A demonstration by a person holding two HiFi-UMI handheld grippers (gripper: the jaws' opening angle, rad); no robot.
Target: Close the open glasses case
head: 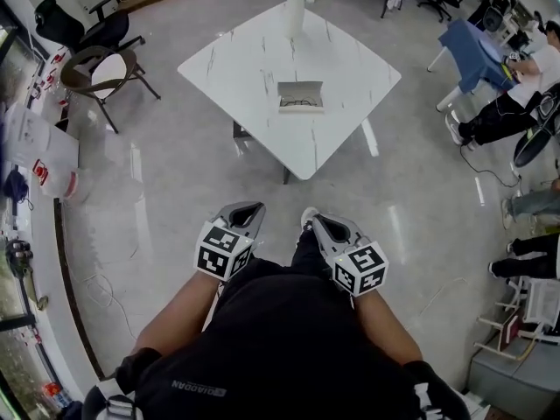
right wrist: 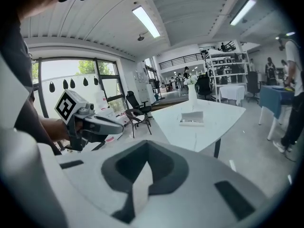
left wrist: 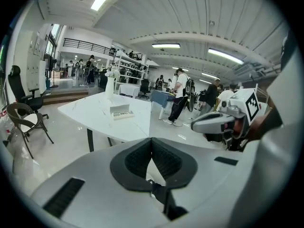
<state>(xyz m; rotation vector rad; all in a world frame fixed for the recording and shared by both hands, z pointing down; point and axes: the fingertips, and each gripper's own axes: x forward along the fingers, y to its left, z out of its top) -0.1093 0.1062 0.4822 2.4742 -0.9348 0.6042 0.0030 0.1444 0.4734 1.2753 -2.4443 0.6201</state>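
On white table (head: 229, 59), near middle: glasses case (head: 300, 97) open, lid up, glasses inside. Vase (head: 295, 11) at far corner, apart from case. Left gripper (head: 249, 210) and right gripper (head: 327, 226) side by side over floor, well short of table. Both jaw pairs closed tip to tip, nothing between.

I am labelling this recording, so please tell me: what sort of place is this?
Probably an open-plan office or lab: a white table with a glasses case, storage racks, and seated people at the side.
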